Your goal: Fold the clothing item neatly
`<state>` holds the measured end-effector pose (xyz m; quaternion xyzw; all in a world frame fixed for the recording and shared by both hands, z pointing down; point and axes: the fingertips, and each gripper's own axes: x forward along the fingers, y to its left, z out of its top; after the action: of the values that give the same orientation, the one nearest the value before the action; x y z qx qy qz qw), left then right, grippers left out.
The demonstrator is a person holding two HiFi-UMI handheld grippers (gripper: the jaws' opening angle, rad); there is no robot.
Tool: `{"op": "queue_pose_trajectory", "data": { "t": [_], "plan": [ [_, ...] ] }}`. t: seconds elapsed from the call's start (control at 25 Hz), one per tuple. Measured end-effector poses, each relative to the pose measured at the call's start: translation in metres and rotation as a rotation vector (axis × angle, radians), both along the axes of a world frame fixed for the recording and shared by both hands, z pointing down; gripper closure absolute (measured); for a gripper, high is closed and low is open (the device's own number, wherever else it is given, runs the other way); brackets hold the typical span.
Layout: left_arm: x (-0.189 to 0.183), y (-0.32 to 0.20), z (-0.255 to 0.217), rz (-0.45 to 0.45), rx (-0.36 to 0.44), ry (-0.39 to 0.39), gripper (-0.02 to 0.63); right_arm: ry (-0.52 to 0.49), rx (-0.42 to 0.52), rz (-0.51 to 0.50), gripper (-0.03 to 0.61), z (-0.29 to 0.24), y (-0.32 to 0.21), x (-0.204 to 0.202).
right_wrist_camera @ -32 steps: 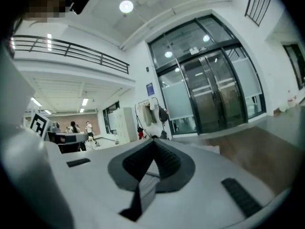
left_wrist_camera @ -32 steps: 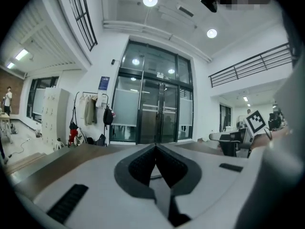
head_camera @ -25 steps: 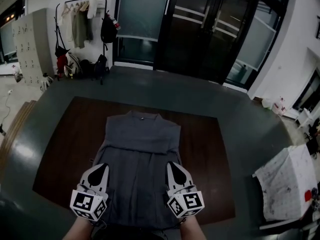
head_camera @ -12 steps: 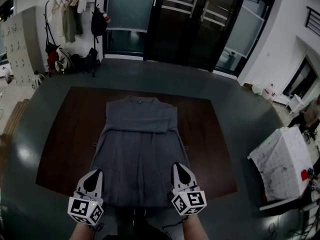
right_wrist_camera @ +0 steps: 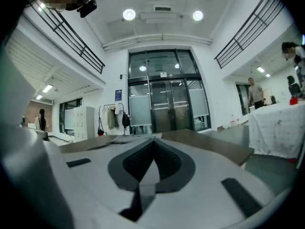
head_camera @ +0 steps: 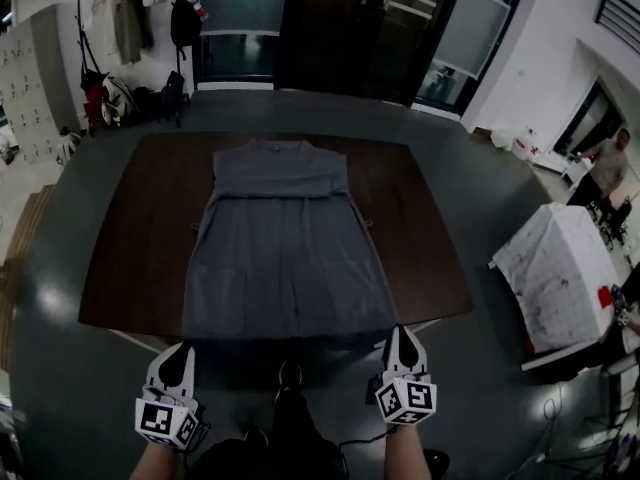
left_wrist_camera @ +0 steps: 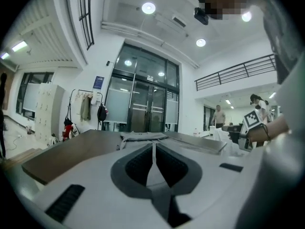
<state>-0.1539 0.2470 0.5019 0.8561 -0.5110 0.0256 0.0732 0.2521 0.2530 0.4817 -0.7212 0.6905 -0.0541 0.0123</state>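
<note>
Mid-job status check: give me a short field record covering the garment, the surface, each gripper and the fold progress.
garment: grey dress, laid out full length, collar at the far end
surface: brown table; the dress hem lies along its near edge
left gripper: jaws together, tip at the hem's left corner; cannot tell whether it pinches cloth
right gripper: jaws together, tip at the hem's right corner; same doubt
fold progress: hem not yet brought over toward the collar
</note>
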Motion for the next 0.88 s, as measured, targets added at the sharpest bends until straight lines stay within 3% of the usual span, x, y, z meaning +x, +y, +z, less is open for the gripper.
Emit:
{"op": "queue_pose_trajectory", "data": {
  "t": [0.12, 0.28, 0.36, 0.48, 0.68, 0.88],
  "plan": [
    [0.0, 0.028, 0.035, 0.028, -0.036, -0.015, 0.594, -0.009, -0.063, 0.054, 0.589, 0.042, 0.041, 0.011],
    [-0.005, 0.05, 0.086, 0.036, -0.156, 0.027, 0.476, -0.034, -0.19, 0.067, 0.576, 0.096, 0.076, 0.012],
    [-0.007, 0.055, 0.111, 0.048, -0.223, 0.039, 0.427, -0.061, -0.257, 0.049, 0.525, 0.124, 0.08, 0.014],
    [-0.003, 0.054, 0.144, 0.092, -0.3, 0.043, 0.412, -0.045, -0.318, 0.043, 0.439, 0.16, 0.074, 0.024],
    [-0.011, 0.02, 0.193, 0.061, -0.299, 0.007, 0.358, -0.012, -0.384, 0.004, 0.351, 0.221, 0.042, 0.044],
    [-0.017, -0.01, 0.269, 0.02, -0.285, 0.003, 0.355, 0.03, -0.442, -0.038, 0.341, 0.307, 0.014, 0.061]
  ]
}}
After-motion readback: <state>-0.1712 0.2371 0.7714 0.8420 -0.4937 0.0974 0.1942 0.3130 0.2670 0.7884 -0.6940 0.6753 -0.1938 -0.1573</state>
